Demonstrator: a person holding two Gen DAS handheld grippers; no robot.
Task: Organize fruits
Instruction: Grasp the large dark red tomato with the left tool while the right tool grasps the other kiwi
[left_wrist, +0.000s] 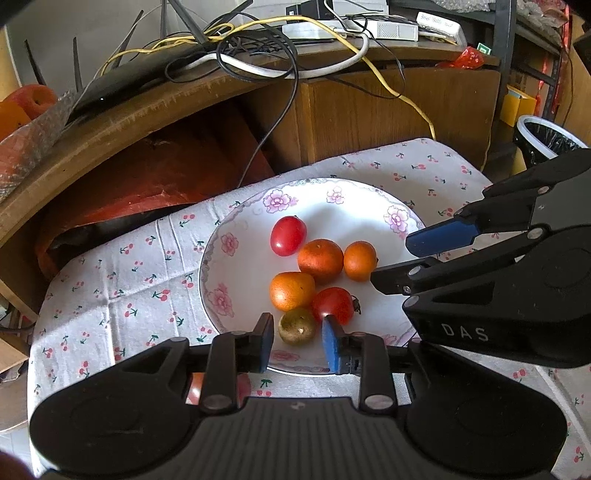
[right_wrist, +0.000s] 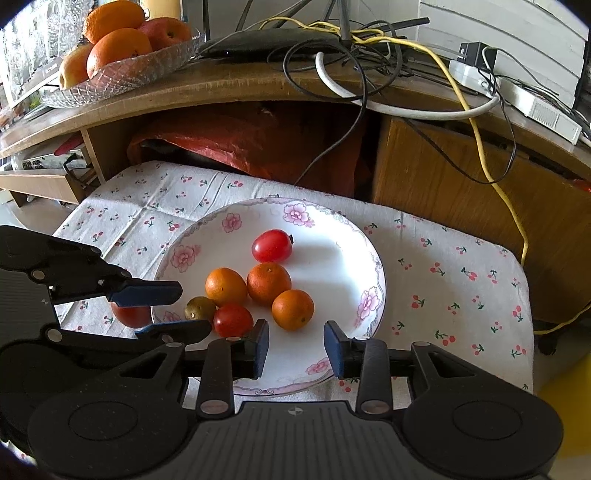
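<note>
A white floral plate (left_wrist: 236, 273) (right_wrist: 332, 258) sits on a cherry-print cloth (left_wrist: 122, 288). It holds two red tomatoes (left_wrist: 288, 236) (left_wrist: 332, 304), three small oranges (left_wrist: 320, 260) (left_wrist: 360, 261) (left_wrist: 291, 290) and a small greenish-brown fruit (left_wrist: 297, 326) (right_wrist: 199, 308). My left gripper (left_wrist: 298, 345) (right_wrist: 195, 307) is open, and the greenish fruit lies between its fingertips with a gap on each side. My right gripper (right_wrist: 297, 349) (left_wrist: 393, 260) is open over the plate's near right, just short of an orange (right_wrist: 293, 309). Another red fruit (right_wrist: 131, 315) lies on the cloth under the left gripper.
Behind the cloth stands a wooden desk (right_wrist: 229, 85) with tangled cables (right_wrist: 369, 48) and a glass bowl of large oranges and apples (right_wrist: 122, 74). A red plastic bag (right_wrist: 240, 140) fills the space under it. A lined bin (left_wrist: 546, 140) stands at the far right.
</note>
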